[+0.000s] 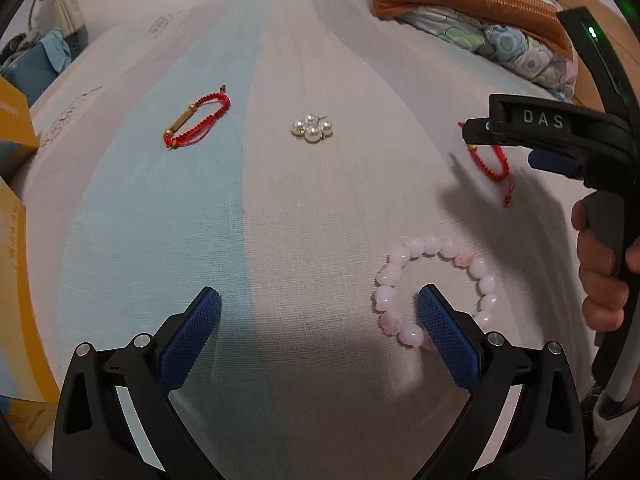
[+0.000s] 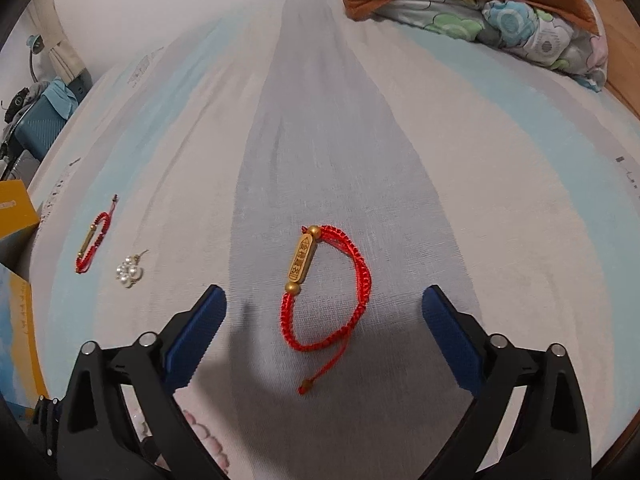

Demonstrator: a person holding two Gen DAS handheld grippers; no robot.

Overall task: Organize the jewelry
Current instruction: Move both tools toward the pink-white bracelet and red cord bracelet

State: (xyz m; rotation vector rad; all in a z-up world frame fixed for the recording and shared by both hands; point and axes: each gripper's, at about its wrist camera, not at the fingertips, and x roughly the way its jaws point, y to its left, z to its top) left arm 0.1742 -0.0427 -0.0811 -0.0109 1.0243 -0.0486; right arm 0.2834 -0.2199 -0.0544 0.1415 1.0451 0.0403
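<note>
On the bed sheet lie a red cord bracelet with a gold tube (image 1: 197, 122), a pearl cluster earring (image 1: 312, 128), a pink bead bracelet (image 1: 436, 288) and a second red cord bracelet with a gold charm (image 2: 326, 292). My left gripper (image 1: 319, 312) is open and empty; its right finger rests inside the pink bracelet's ring. My right gripper (image 2: 324, 312) is open and empty, hovering over the second red bracelet, which lies between its fingers. In the left wrist view the right gripper (image 1: 472, 130) covers part of that bracelet (image 1: 498, 164). The far red bracelet (image 2: 93, 242) and earring (image 2: 129, 273) show at left.
A yellow box (image 1: 16, 280) stands at the left edge of the bed. Folded striped and floral bedding (image 1: 480, 12) lies at the back right. A blue suitcase (image 2: 36, 128) stands beyond the bed's left side.
</note>
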